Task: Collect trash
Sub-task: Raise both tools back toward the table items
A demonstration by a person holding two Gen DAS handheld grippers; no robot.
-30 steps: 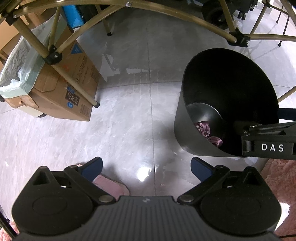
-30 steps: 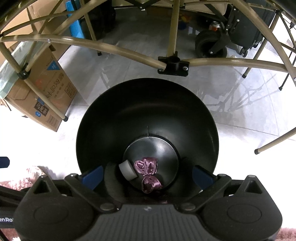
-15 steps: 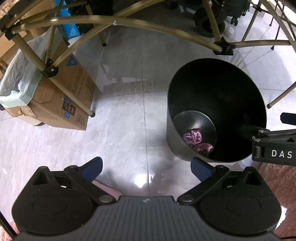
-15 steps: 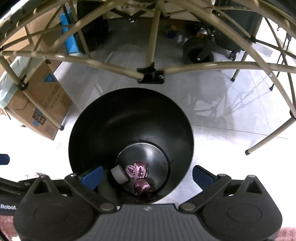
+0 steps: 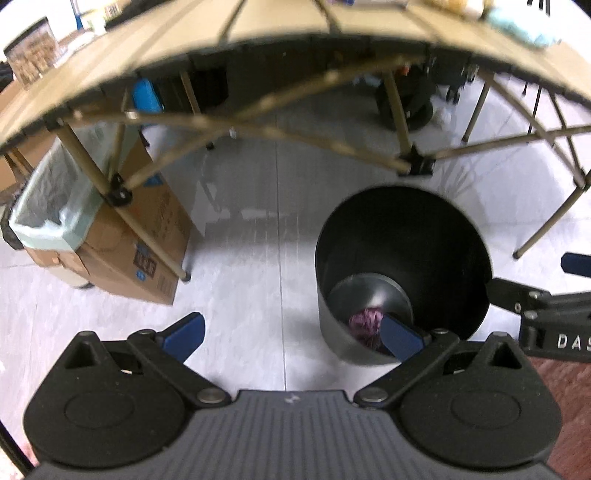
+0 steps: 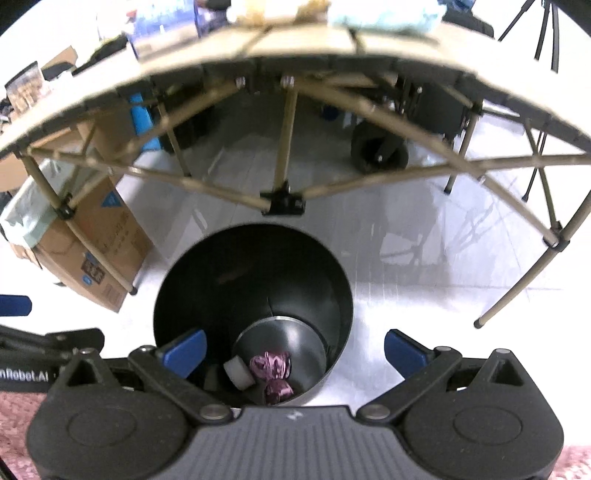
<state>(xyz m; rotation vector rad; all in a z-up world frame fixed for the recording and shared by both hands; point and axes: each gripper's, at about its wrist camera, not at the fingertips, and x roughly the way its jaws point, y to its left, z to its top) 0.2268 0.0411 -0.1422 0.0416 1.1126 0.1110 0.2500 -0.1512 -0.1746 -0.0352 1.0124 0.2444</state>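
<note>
Black bin (image 6: 251, 295) now farther below both spread-jawed grippers, tabletop (image 6: 295, 44) newly in view

A folding tabletop (image 5: 280, 33) is spanning the upper view, its tan legs (image 6: 284, 140) crossing beneath. A cardboard box (image 5: 147, 236) is sitting on the pale floor (image 5: 251, 229) at left, touching a bag-lined bin (image 5: 48, 199). A pink rug (image 6: 18, 413) is lying nearby.

Black round bin (image 6: 255, 280) upright on floor; crumpled purple wrapper (image 6: 271, 371), white piece (image 6: 238, 373) at bottom.
</note>
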